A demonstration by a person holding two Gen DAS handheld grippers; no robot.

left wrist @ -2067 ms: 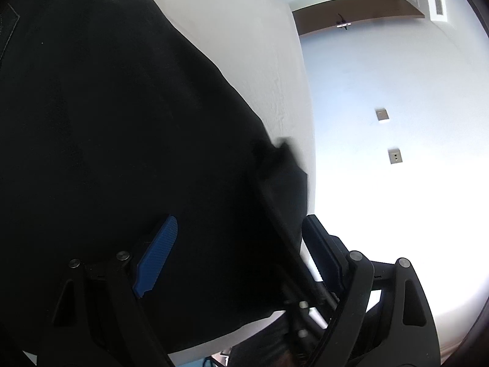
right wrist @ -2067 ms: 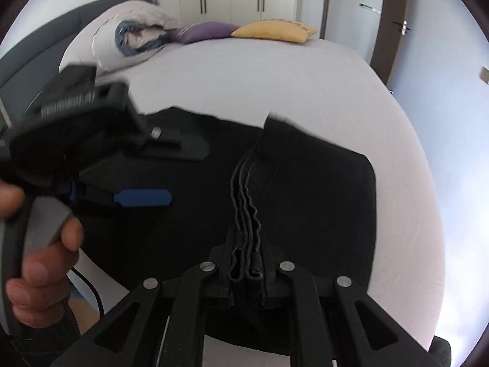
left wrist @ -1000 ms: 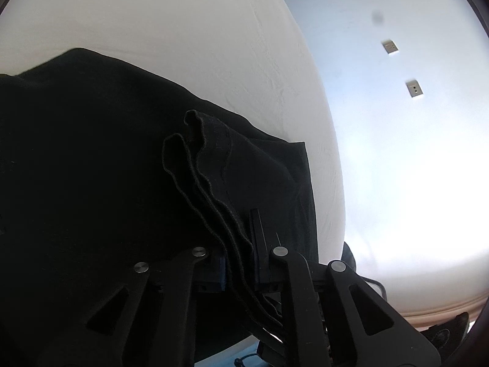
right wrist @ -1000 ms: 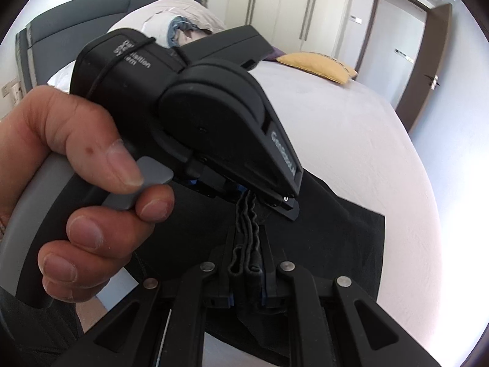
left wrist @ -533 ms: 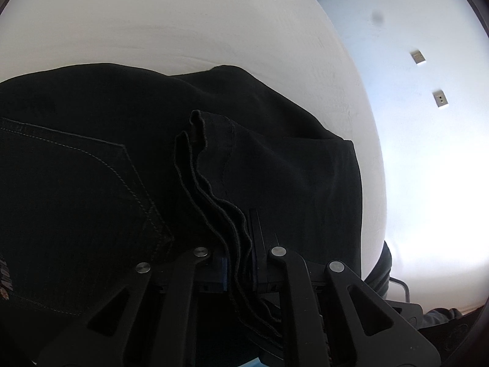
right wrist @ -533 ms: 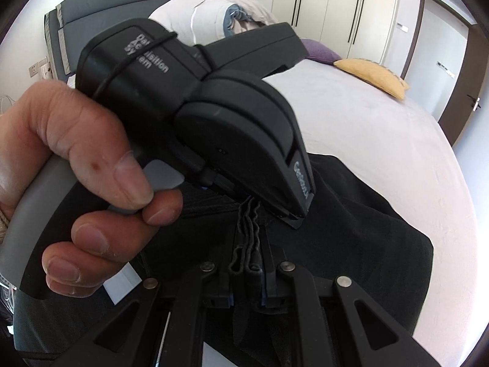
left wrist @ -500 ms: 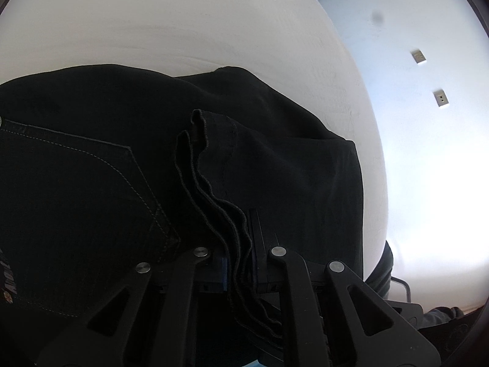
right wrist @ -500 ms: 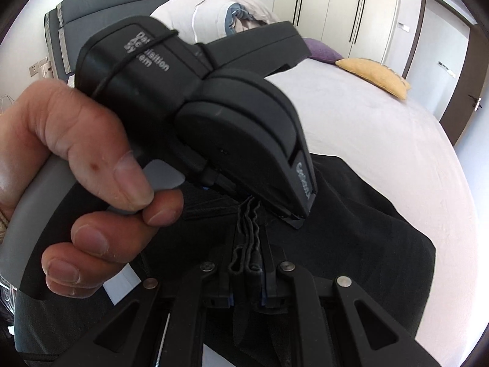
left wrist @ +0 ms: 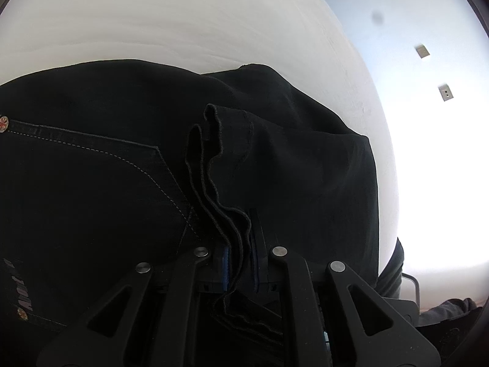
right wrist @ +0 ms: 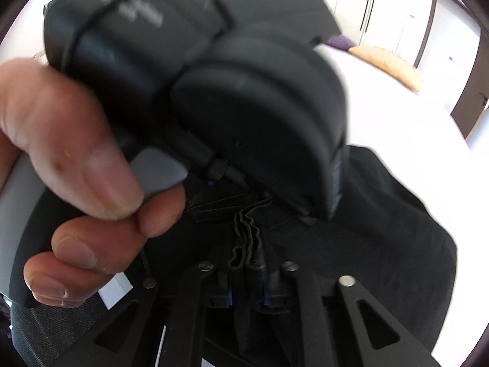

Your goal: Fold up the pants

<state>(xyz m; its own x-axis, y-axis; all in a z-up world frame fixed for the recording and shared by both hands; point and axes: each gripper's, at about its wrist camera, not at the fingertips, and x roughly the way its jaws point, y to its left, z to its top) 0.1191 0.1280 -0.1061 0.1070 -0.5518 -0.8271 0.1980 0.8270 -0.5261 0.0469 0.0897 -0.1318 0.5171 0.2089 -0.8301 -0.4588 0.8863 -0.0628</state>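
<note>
Black pants [left wrist: 290,153] lie on a white bed [left wrist: 183,24]; a back pocket with pale stitching [left wrist: 91,165] shows at the left. My left gripper [left wrist: 240,263] is shut on a stack of several layered pant edges. My right gripper [right wrist: 247,278] is shut on the same layered edge of the pants [right wrist: 382,214]. The left gripper's body, held by a hand [right wrist: 76,168], fills the upper left of the right wrist view just beyond my right gripper and hides much of the pants.
The bed's edge [left wrist: 382,140] runs down the right, with a pale wall and two wall plates [left wrist: 444,91] beyond. A yellow pillow [right wrist: 388,64], a purple pillow [right wrist: 340,41] and wardrobe doors [right wrist: 369,0] are at the far end.
Both grippers have carried the held edge forward over the pants; the back pocket and more fabric have come into the left view. The left gripper looms closer and blurred in the right view.
</note>
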